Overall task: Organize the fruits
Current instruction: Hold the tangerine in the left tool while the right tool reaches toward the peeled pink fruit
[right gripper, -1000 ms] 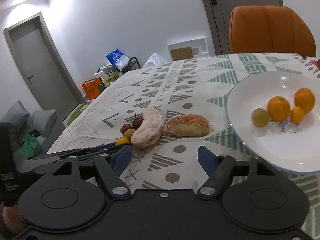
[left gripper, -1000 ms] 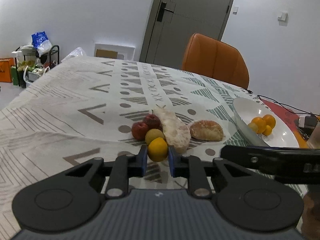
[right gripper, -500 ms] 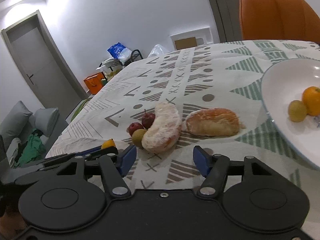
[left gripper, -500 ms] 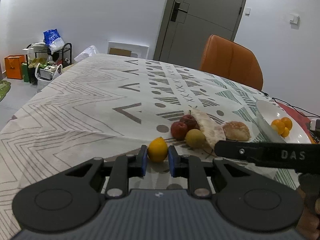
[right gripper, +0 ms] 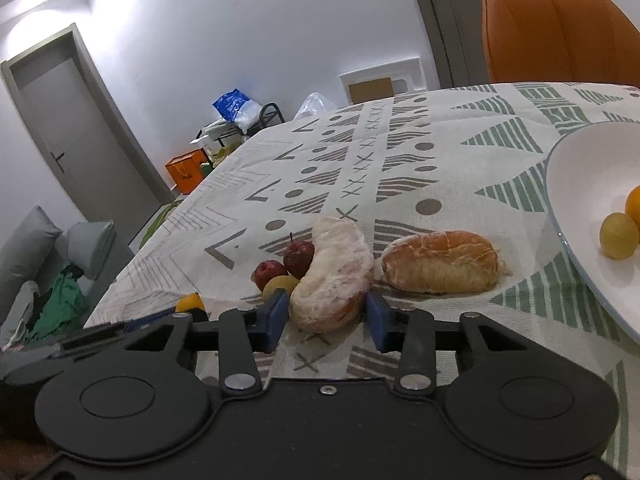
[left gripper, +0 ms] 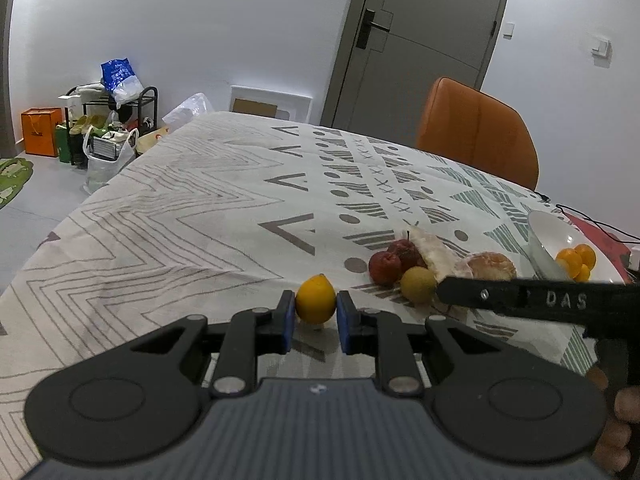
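My left gripper (left gripper: 316, 314) is shut on a small yellow-orange citrus fruit (left gripper: 315, 298), held near the table's front edge, left of the fruit pile. The pile holds two red fruits (left gripper: 385, 267), a yellow-green fruit (left gripper: 418, 284) and two peeled pomelo pieces (right gripper: 334, 274) (right gripper: 442, 261). My right gripper (right gripper: 327, 322) is open, its blue pads on either side of the near end of the curved pomelo piece. A white bowl (right gripper: 576, 184) at the right holds oranges and a yellow-green fruit (right gripper: 619, 235).
The table has a patterned cloth (left gripper: 200, 216). An orange chair (left gripper: 476, 132) stands at the far side. A rack with bags (left gripper: 108, 112) stands on the floor at the left. Cables lie behind the bowl (left gripper: 592, 224).
My left gripper has carried the citrus fruit left, away from the pile. My right gripper has moved left and forward from the bowl and narrowed around the curved pomelo piece.
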`<state>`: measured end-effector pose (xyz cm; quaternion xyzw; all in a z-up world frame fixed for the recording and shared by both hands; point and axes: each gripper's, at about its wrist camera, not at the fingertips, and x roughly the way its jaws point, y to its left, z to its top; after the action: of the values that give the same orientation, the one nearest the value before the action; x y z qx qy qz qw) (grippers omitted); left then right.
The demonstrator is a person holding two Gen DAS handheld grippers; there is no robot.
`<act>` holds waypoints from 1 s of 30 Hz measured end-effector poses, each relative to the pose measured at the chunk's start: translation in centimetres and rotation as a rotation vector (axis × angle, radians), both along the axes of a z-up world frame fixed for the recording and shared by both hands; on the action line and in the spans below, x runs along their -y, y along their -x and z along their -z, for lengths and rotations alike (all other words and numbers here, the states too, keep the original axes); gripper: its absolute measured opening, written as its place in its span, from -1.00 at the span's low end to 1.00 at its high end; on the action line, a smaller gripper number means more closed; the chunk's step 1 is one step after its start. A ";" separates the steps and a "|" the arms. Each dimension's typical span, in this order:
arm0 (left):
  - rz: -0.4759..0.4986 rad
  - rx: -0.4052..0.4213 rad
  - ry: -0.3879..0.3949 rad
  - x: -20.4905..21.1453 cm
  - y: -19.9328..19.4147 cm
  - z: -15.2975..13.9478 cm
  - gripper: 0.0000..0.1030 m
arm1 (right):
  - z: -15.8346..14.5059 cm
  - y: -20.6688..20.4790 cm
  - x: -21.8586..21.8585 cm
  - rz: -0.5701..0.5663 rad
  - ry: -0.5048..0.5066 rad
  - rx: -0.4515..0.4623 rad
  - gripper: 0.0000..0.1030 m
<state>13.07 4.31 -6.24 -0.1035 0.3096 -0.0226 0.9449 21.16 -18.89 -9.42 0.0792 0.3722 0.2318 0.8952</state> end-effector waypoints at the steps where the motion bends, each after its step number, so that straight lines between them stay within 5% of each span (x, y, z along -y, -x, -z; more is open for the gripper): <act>1: -0.004 0.004 -0.003 0.1 0.0 -0.1 -0.61 | 0.0 0.2 0.1 -0.004 0.002 0.000 -0.26; 16: -0.009 0.037 -0.018 1.4 1.3 -0.6 -0.61 | -0.7 4.1 2.9 -0.035 0.045 -0.010 -0.52; 24: -0.009 0.049 -0.014 1.2 1.9 -0.8 -0.60 | -0.8 3.8 2.7 -0.044 0.098 0.027 -0.11; 30: -0.024 0.052 -0.005 0.5 2.1 -0.8 -0.60 | -0.6 3.4 1.6 -0.065 0.139 0.052 -0.04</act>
<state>11.01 3.78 -5.49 -0.1041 0.2837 -0.0132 0.9532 17.80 -20.45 -8.84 -0.0014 0.3664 0.2366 0.8999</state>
